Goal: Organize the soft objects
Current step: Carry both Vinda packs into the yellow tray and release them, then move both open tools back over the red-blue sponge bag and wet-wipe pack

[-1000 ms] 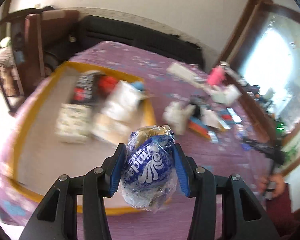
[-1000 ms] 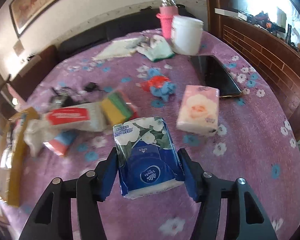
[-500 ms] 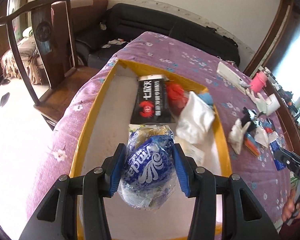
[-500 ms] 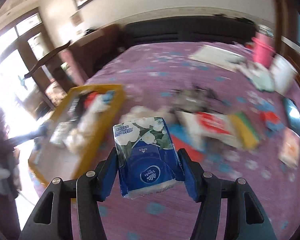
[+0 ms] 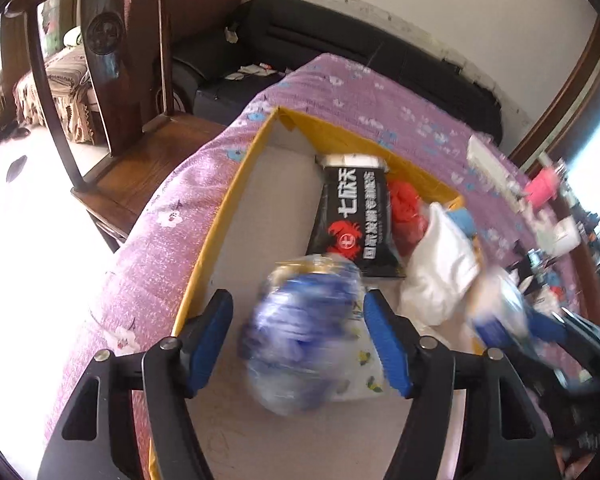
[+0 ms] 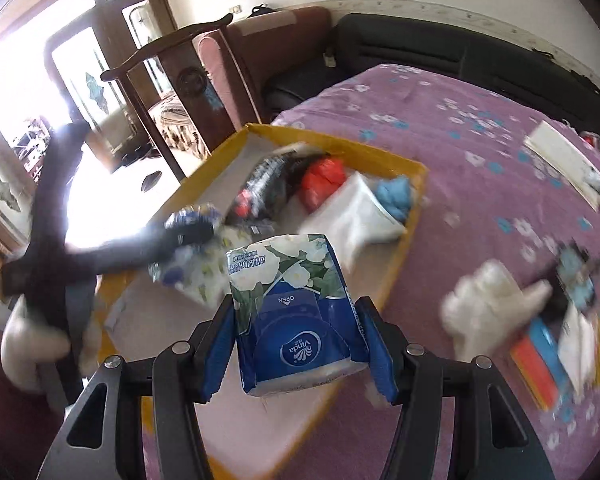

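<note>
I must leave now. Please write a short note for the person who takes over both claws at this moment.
Left claw: open over the box; the blue pack between its fingers is blurred, seemingly just let go.
Right claw: shut on a tissue pack, above the near edge of the box.
Done: black pouch, red item, white bag and blue item lie in the box.
Left: drop the tissue pack in, then fetch the items still on the tablecloth.
</note>
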